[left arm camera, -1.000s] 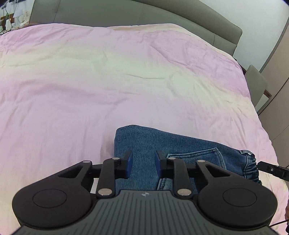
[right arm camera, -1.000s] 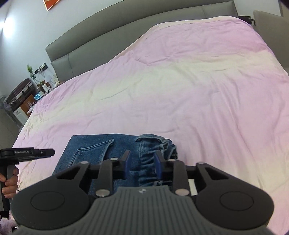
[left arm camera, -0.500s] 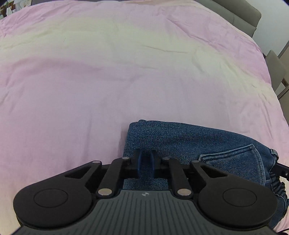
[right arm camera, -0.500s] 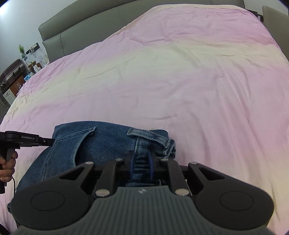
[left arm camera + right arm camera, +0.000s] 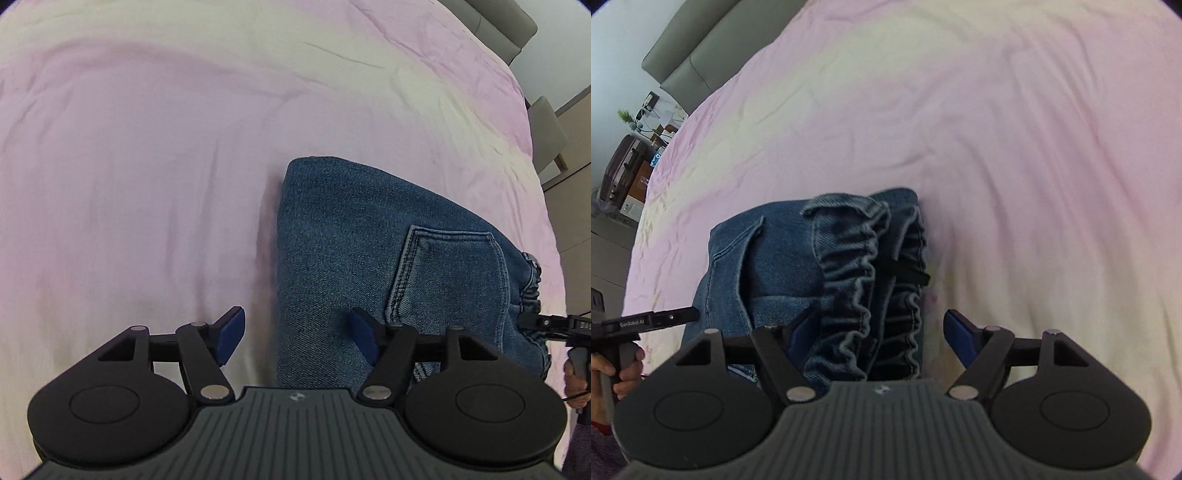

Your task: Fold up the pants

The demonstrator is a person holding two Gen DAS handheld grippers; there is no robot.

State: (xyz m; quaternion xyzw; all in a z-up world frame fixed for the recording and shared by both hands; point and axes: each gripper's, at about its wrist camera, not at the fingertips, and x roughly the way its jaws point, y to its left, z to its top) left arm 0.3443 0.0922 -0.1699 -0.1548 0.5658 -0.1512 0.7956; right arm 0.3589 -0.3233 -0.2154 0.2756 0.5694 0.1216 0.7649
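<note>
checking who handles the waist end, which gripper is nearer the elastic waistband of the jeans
Right. The right gripper straddles the elastic waistband; the left gripper is open over the jeans' opposite folded edge.

Near part of the jeans [image 5: 351, 251] hidden under the left gripper [image 5: 297, 334]. Bedside clutter [image 5: 639, 122] too small to tell. Bed cover [image 5: 129, 166] cut off.

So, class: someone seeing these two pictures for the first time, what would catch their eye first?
The folded blue jeans, lying on the pink bedspread just ahead of both cameras. Next, the ruffled elastic waistband sitting between the open right gripper fingers, while the open left gripper straddles the jeans' folded edge.
</note>
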